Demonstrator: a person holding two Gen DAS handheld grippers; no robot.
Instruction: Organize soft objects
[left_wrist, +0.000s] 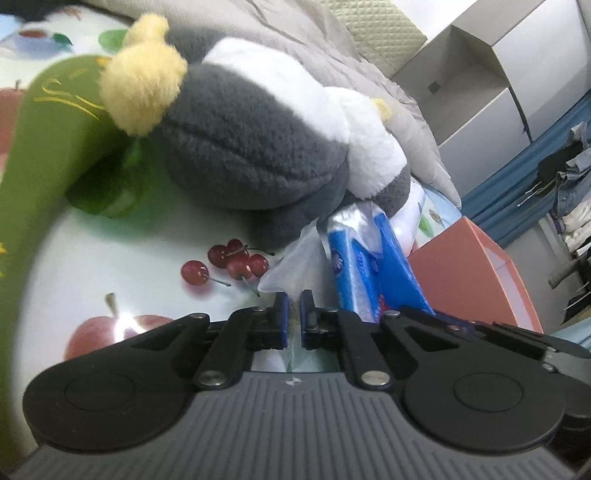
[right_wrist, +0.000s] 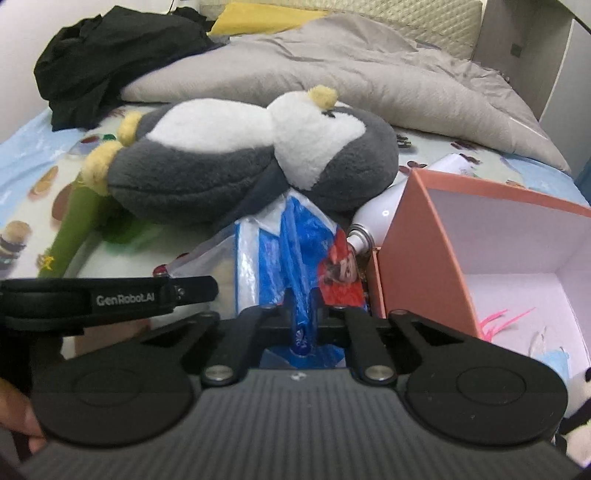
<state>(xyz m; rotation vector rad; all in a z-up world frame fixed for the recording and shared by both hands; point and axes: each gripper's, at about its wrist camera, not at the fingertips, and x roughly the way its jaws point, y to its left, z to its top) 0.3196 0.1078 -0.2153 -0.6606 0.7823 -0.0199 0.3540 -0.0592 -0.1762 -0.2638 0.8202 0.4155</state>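
The left gripper is pinching the clear edge of a blue tissue pack lying just ahead, below the penguin plush. The right gripper is clamping its blue wrapper, left of a pink box.
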